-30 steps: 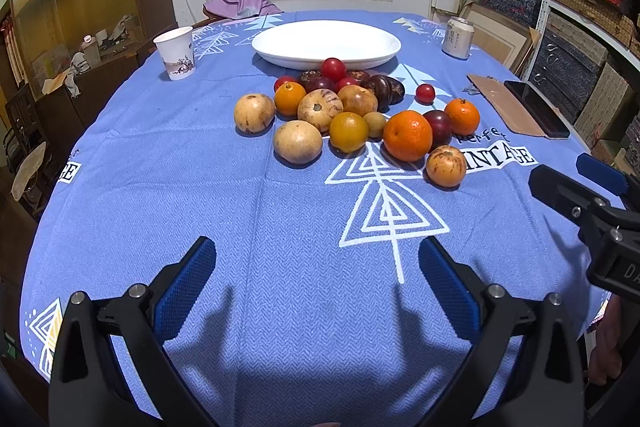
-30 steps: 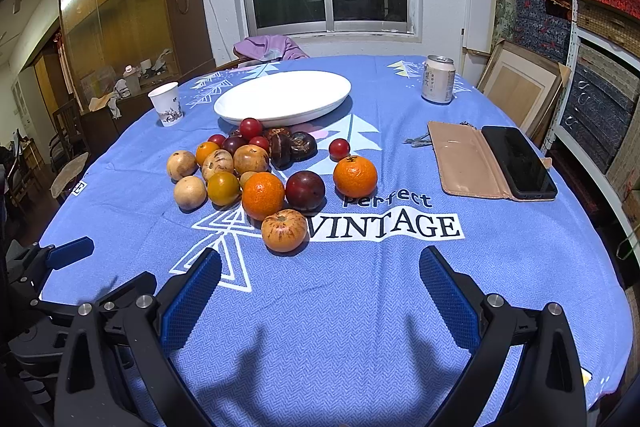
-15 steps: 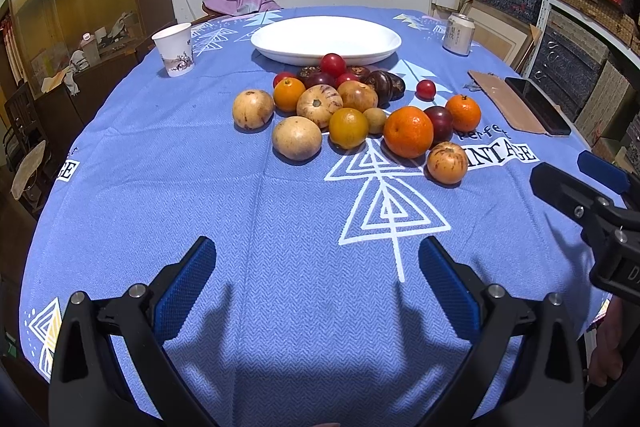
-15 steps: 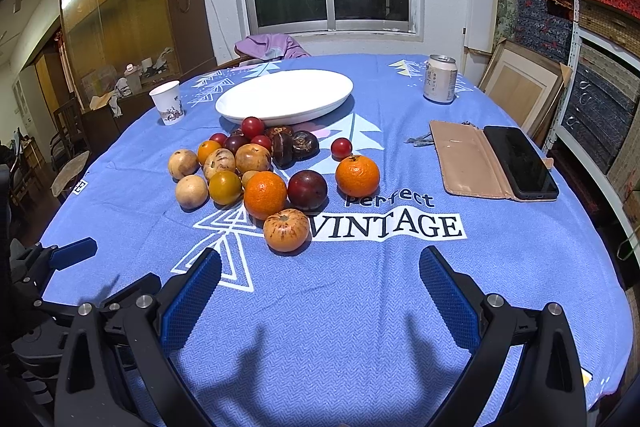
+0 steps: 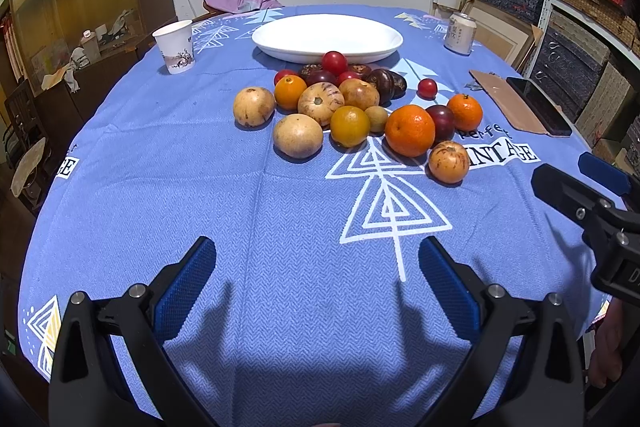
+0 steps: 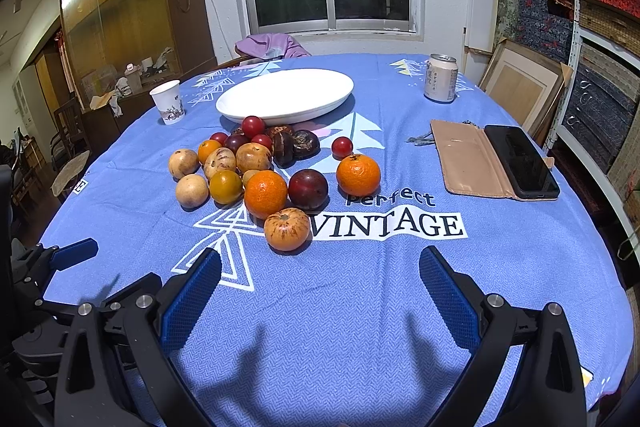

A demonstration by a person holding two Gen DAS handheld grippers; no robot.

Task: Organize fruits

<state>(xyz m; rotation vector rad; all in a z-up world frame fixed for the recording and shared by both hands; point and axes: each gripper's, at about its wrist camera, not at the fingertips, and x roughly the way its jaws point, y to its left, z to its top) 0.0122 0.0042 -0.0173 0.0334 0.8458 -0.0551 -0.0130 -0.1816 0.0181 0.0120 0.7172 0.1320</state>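
A heap of several fruits lies mid-table on the blue cloth: a big orange (image 5: 409, 130) (image 6: 265, 193), a streaked orange fruit (image 5: 449, 161) (image 6: 287, 229) nearest me, a tan round fruit (image 5: 297, 135) (image 6: 192, 190), a dark plum (image 6: 308, 189), red tomatoes. Behind them stands an empty white oval plate (image 5: 327, 37) (image 6: 285, 95). My left gripper (image 5: 318, 291) is open over bare cloth, well short of the fruit. My right gripper (image 6: 320, 297) is open too, just short of the streaked fruit, with nothing between its fingers.
A paper cup (image 5: 175, 46) (image 6: 168, 101) stands back left, a drink can (image 6: 441, 78) back right. A phone in an open tan case (image 6: 496, 159) lies at the right. Shelves of boxes line the right wall. The round table's edge curves close on both sides.
Both grippers have crept slightly forward toward the fruit, which looks a little nearer. Both stay open and nothing on the table has moved.
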